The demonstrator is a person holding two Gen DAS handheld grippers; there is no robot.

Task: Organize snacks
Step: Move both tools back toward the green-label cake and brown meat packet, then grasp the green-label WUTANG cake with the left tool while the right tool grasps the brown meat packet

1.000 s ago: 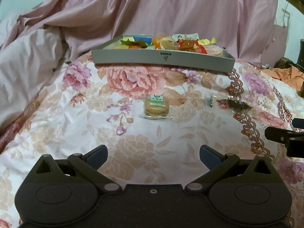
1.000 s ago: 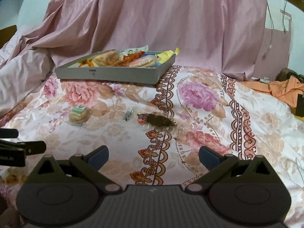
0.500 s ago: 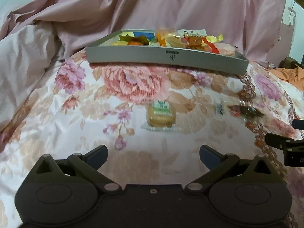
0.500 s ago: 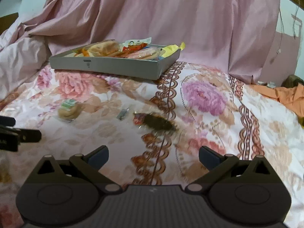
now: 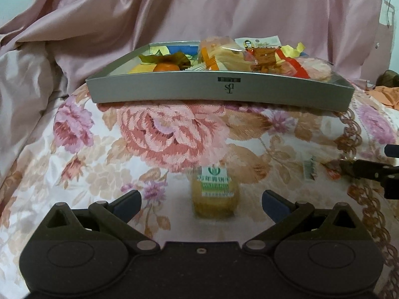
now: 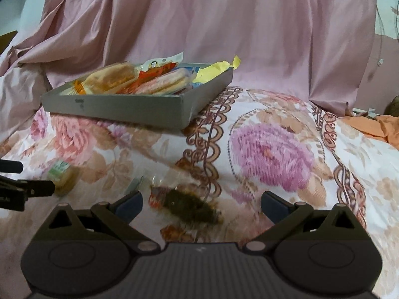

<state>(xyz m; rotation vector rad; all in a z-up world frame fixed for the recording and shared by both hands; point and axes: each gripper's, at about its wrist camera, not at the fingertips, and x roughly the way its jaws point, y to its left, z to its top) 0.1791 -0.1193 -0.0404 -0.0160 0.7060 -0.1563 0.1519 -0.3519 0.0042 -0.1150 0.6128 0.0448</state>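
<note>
A wrapped round cake with a green label (image 5: 214, 194) lies on the floral bedspread, right between the wide-apart fingers of my open left gripper (image 5: 201, 200). A dark snack in clear wrap (image 6: 189, 205) lies just ahead of my open right gripper (image 6: 201, 203), slightly left of its middle. The same cake (image 6: 62, 177) shows at the left in the right wrist view. A small grey-green sachet (image 5: 309, 170) rests between the two snacks. Behind them sits the grey tray (image 5: 224, 92), also (image 6: 129, 108), heaped with several wrapped snacks.
Pink drapery (image 5: 199, 12) hangs behind the tray and bunches at the left. Orange cloth (image 6: 379, 127) lies at the far right. The right gripper's black finger (image 5: 369, 172) reaches in from the right edge of the left wrist view.
Both grippers have moved forward and down toward the bedspread. The cake now sits between the left fingers and the dark snack just before the right ones. Both stay open.
</note>
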